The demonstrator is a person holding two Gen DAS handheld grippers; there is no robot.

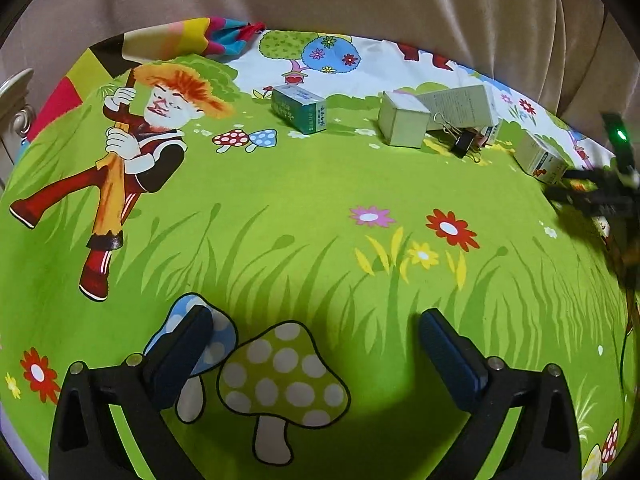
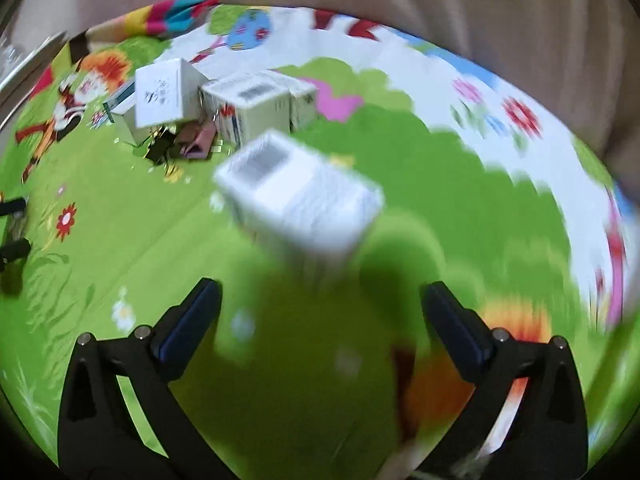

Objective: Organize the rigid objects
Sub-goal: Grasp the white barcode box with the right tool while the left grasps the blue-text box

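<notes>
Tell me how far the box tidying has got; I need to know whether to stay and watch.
Nothing looks sorted yet. The green box lies apart, while two pale boxes and a binder clip sit in a loose clutter. Both the left gripper and right gripper have open, empty jaws. The nearest white box is just ahead of the right gripper, ungrasped. All the grouping remains.

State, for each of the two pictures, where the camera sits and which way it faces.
Left wrist: on the left claw, angled down at the green cloth; its open fingers show, and the other claw at the right edge.
Right wrist: on the right claw, angled down at a blurred white box; its open fingers show.
Shared: the cloth, the black clip and the boxes around it.
</notes>
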